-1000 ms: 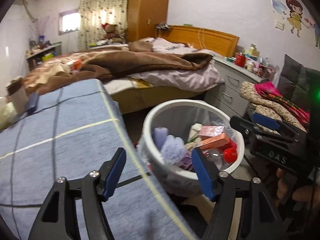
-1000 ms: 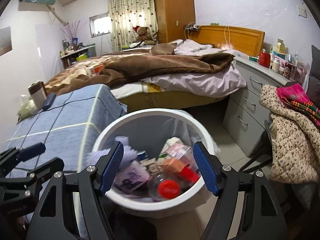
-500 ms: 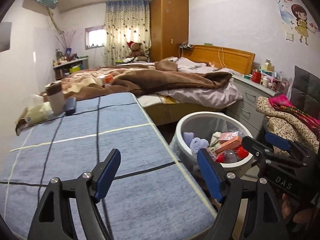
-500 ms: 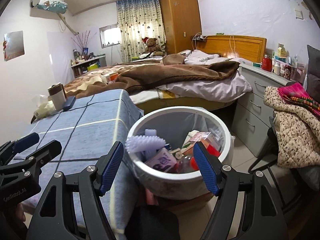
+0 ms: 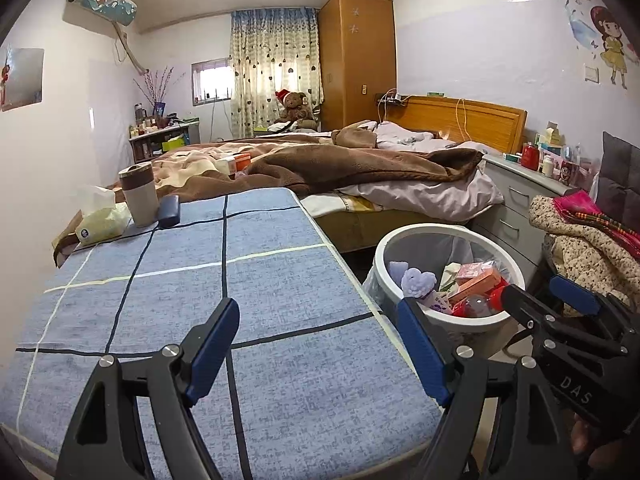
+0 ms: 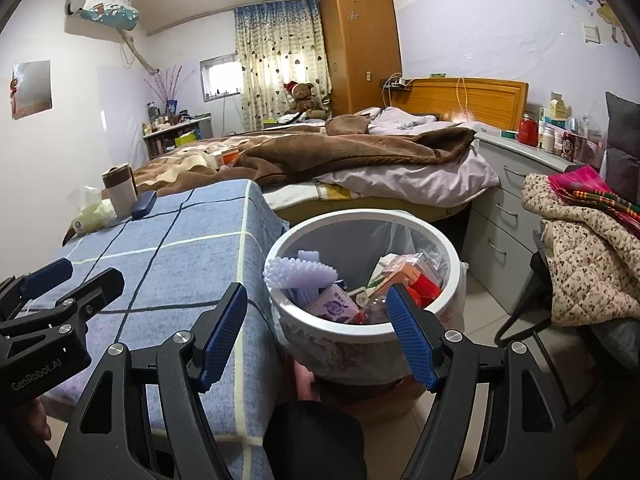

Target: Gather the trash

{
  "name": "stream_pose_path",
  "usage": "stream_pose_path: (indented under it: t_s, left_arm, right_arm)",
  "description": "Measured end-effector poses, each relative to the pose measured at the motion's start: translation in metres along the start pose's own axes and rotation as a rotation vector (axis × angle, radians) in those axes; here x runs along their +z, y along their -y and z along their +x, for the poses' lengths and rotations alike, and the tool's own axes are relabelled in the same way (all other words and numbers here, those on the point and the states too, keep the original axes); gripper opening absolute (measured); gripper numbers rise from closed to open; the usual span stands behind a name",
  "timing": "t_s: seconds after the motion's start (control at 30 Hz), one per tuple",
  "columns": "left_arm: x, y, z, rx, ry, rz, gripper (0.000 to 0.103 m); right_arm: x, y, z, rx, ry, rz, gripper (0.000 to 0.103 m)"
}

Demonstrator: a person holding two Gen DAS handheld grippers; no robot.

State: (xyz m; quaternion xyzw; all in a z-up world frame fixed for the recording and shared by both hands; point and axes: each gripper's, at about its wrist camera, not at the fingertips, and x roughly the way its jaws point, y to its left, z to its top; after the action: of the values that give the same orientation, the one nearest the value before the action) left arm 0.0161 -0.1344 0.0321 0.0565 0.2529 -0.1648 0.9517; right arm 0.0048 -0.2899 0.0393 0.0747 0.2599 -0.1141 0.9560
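A white round trash bin (image 5: 408, 240) (image 6: 450, 256) stands on the floor just right of the blue checked table (image 5: 200, 280) (image 6: 160, 240). It holds a purple brush, cartons, a bottle and several other pieces of trash. My left gripper (image 5: 320, 348) is open and empty, above the table's near right corner. My right gripper (image 6: 316, 332) is open and empty, in front of the bin and above its near rim. Each gripper shows at the edge of the other's view.
A cup (image 5: 140, 192), a dark case (image 5: 169, 210) and a tissue pack (image 5: 100, 222) sit at the table's far left. A bed with a brown blanket (image 5: 360, 164) lies behind. Grey drawers (image 6: 504, 200) and a chair piled with clothes (image 6: 580, 248) stand on the right.
Both grippers have drawn back and up from the bin, so it looks smaller and farther. The left view has swung left over the table. Both stay open and empty.
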Motion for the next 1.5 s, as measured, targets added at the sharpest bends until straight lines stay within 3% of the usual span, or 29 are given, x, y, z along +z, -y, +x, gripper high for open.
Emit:
stream_pose_path:
  t_s: [1.5]
  left_arm:
    - [-0.0035, -0.0073, -0.0060, 0.004, 0.005, -0.014, 0.082]
  right_arm:
    - [0.0001, -0.0074, -0.0091, -0.008, 0.014, -0.011, 0.074]
